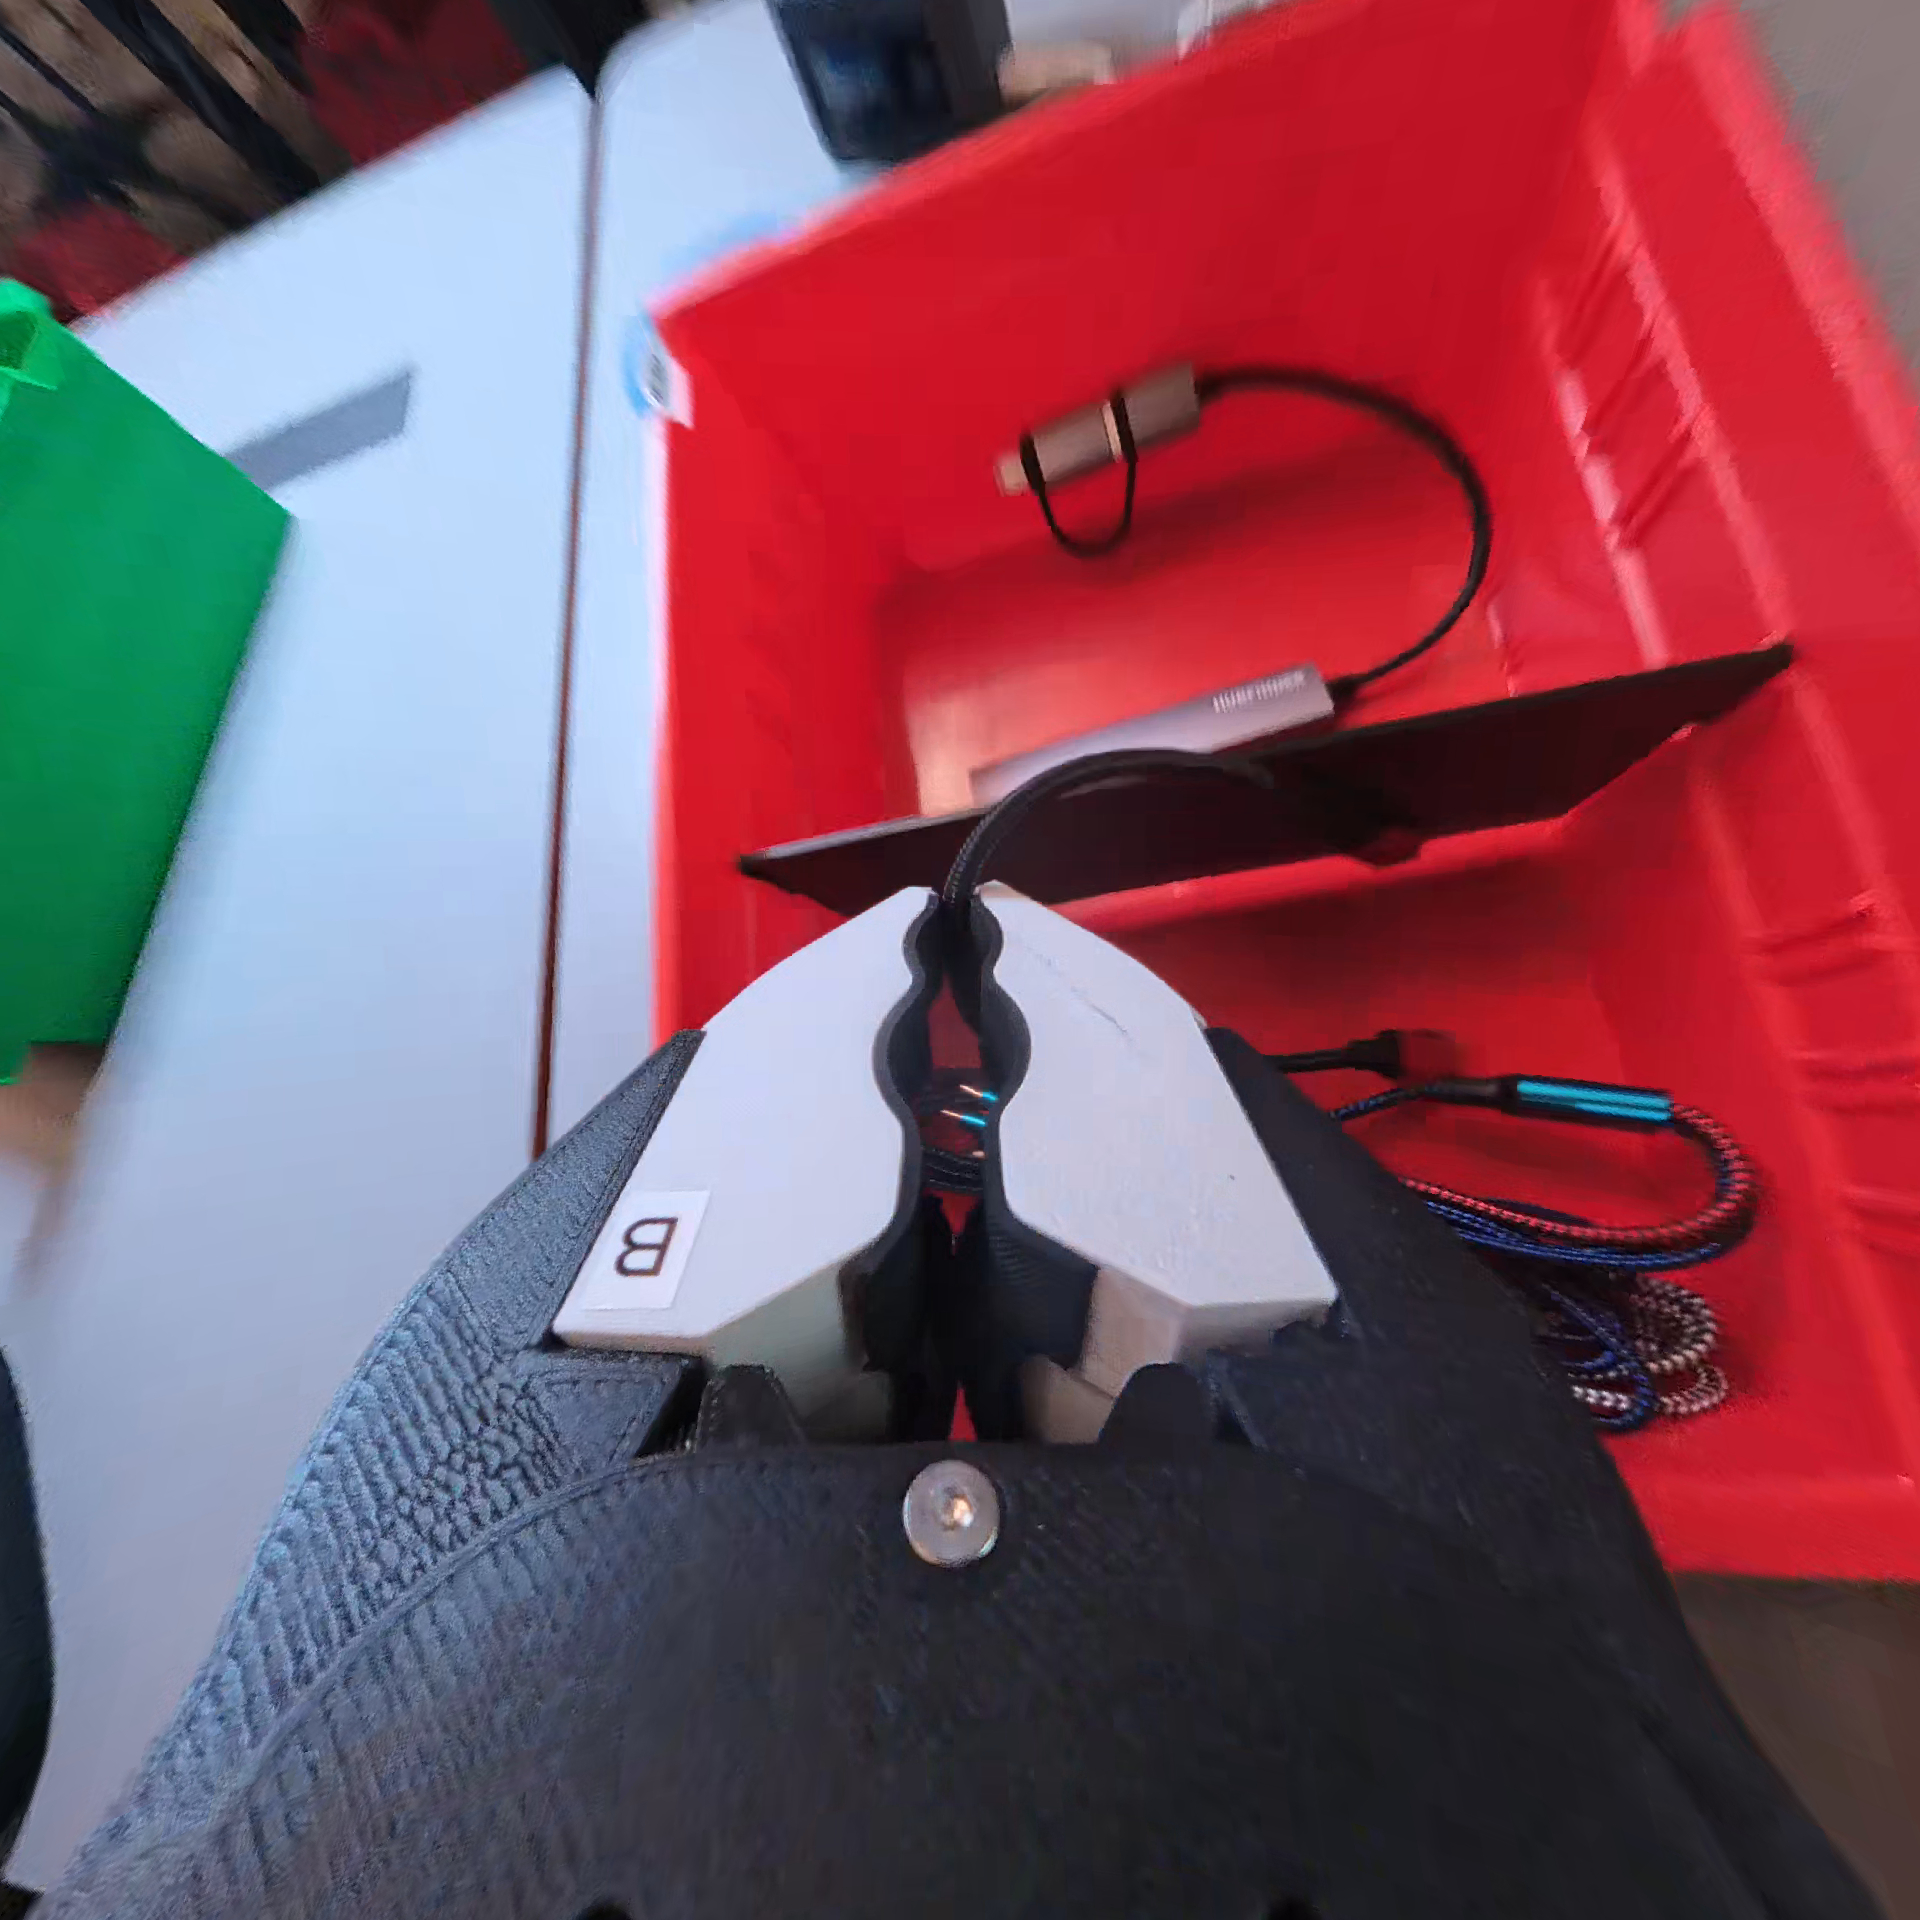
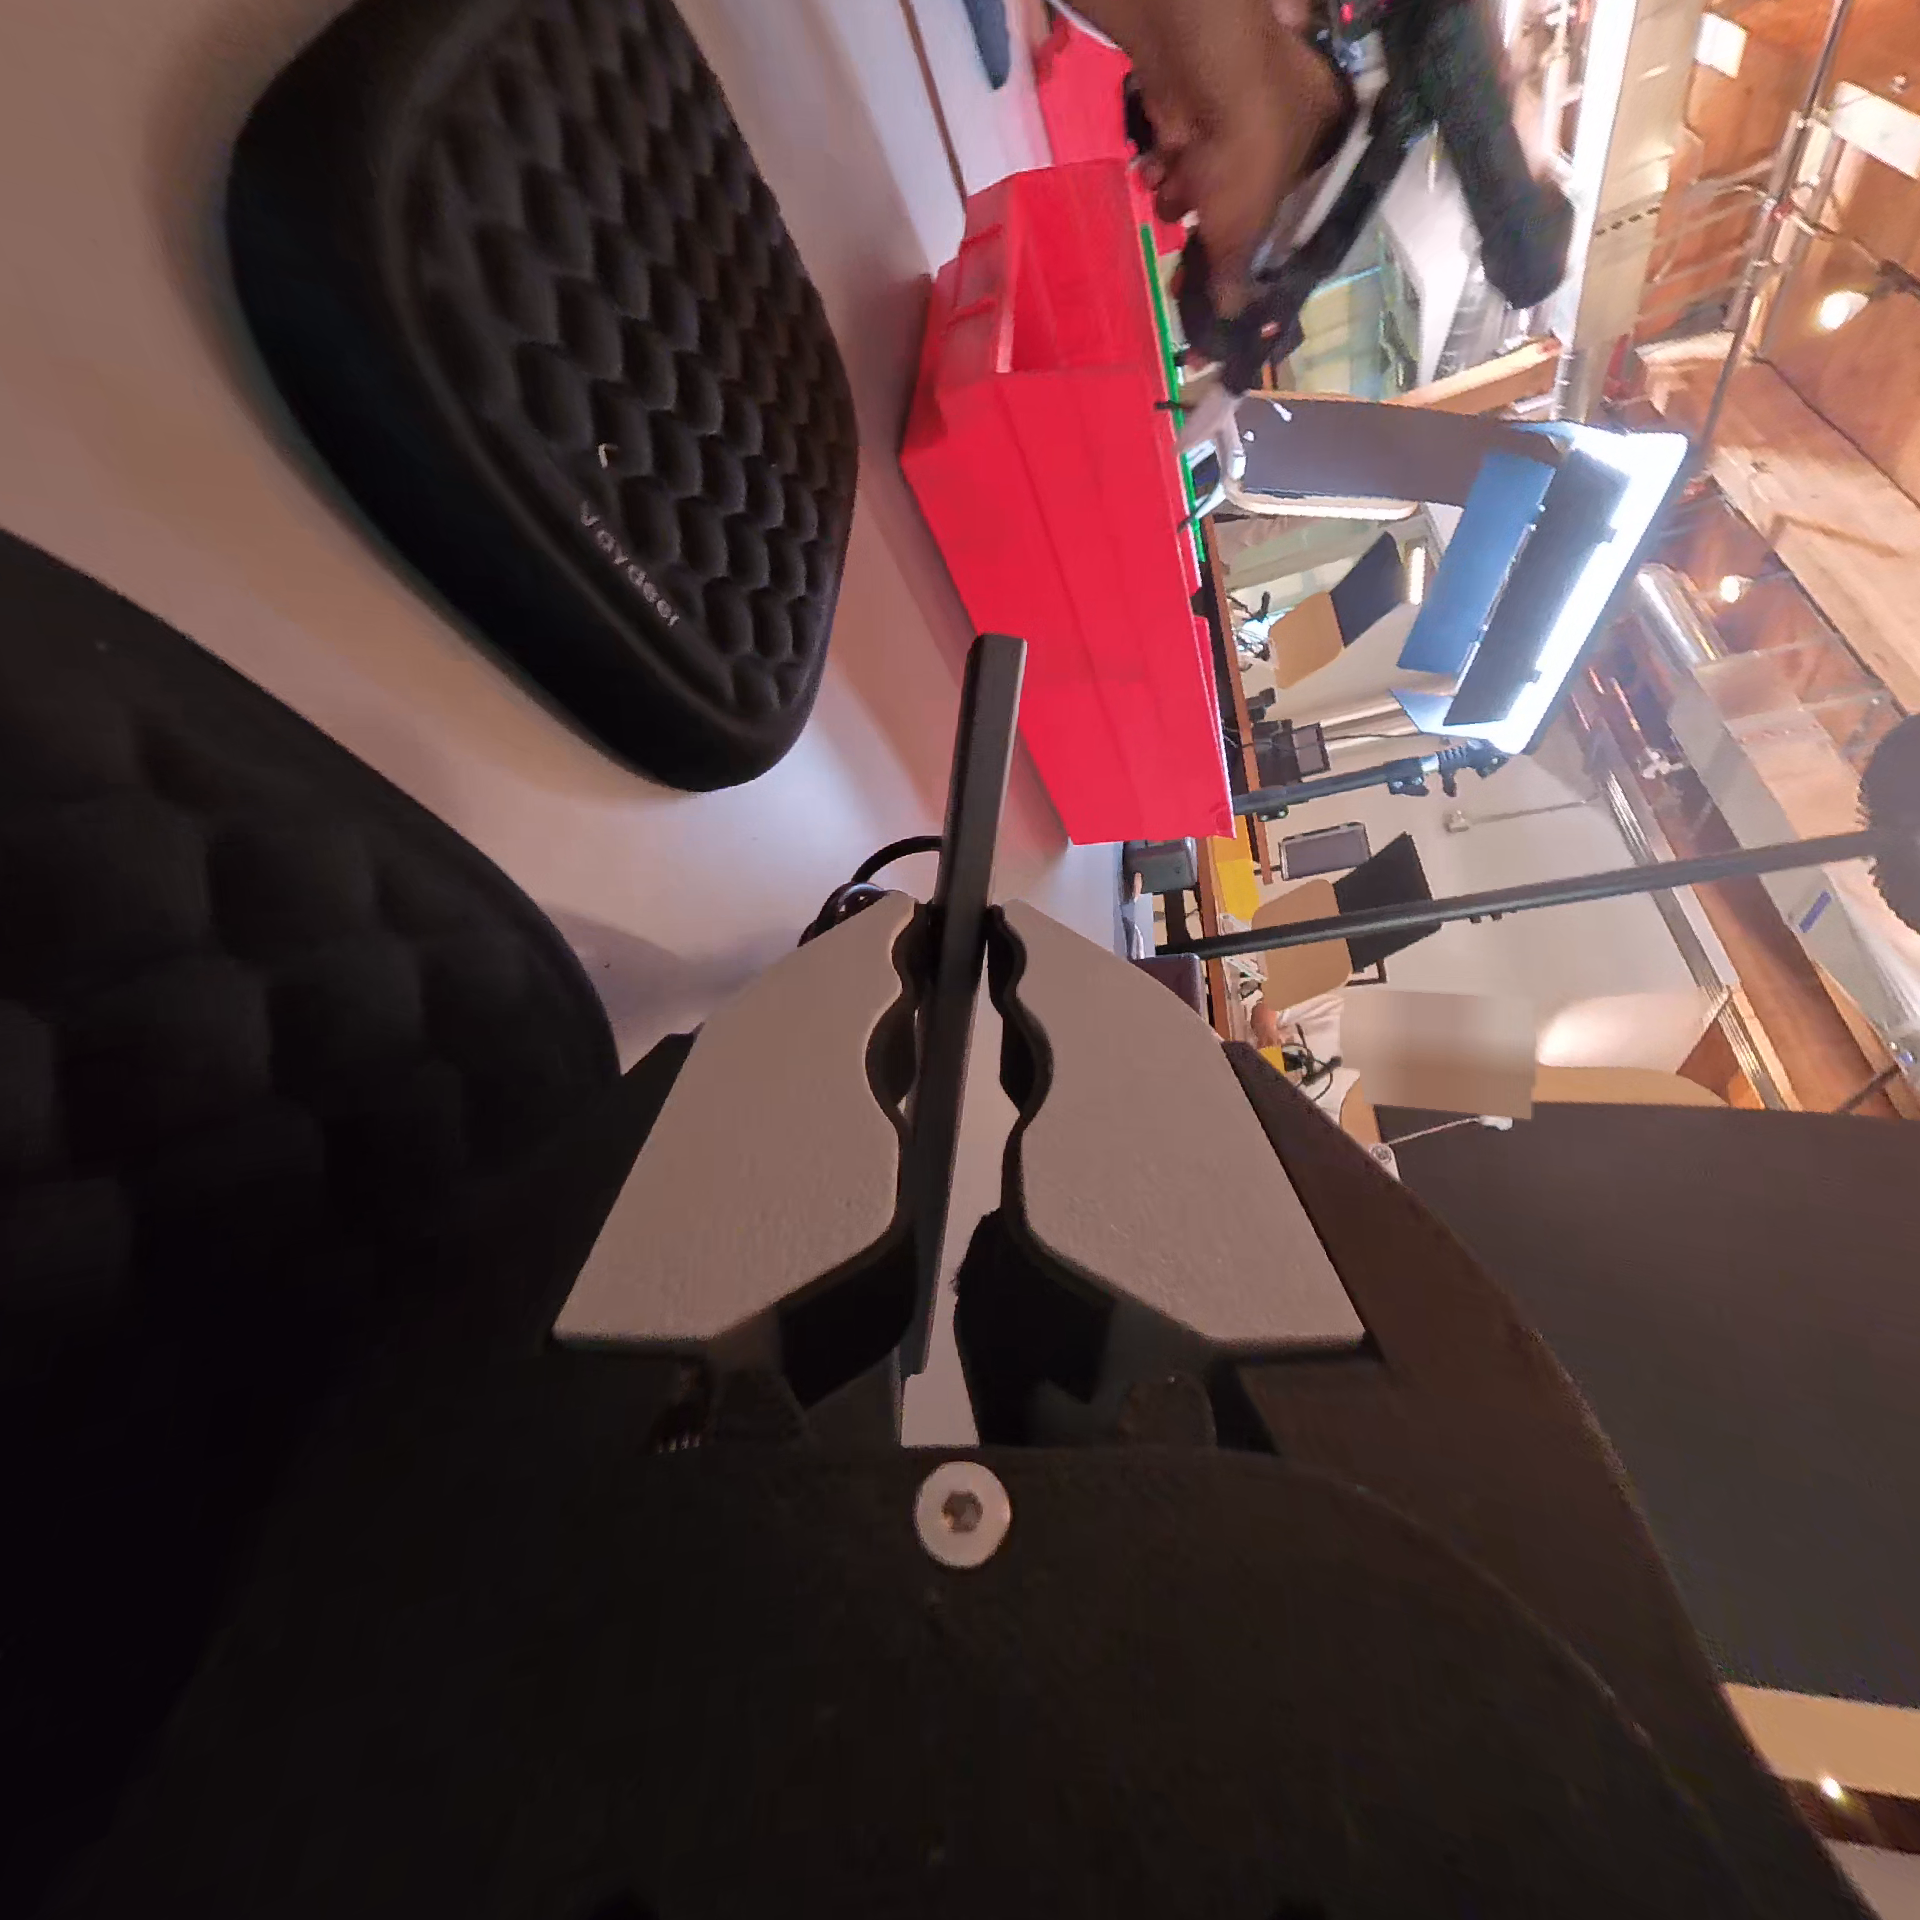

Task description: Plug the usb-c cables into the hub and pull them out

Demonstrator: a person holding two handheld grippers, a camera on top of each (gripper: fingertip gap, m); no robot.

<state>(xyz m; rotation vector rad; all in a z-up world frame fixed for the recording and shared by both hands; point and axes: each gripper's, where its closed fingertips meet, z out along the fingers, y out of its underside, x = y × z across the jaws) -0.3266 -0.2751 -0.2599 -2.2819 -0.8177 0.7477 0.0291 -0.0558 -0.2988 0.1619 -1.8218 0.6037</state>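
In the left wrist view my left gripper (image 1: 954,920) is shut on a black braided cable (image 1: 1039,800) that arcs up over the black divider (image 1: 1455,748) of a red bin (image 1: 1714,520). A grey hub (image 1: 1174,717) lies in the far compartment, and its black lead loops round to a grey plug end (image 1: 1101,431). Several braided cables (image 1: 1621,1195), red and blue, lie in the near compartment. In the right wrist view my right gripper (image 2: 961,925) is shut on a thin black flat piece (image 2: 987,748) seen edge on; I cannot tell what it is.
A green bin (image 1: 114,675) stands on the white table at the left. In the right wrist view two black padded cushions (image 2: 540,395) lie on the table, red bins (image 2: 1070,571) stand beyond, and a black cable loop (image 2: 862,883) shows behind the fingertips. A person is at the far end. The grey hub (image 1: 1174,717) is about 12 centimetres from my left fingertips.
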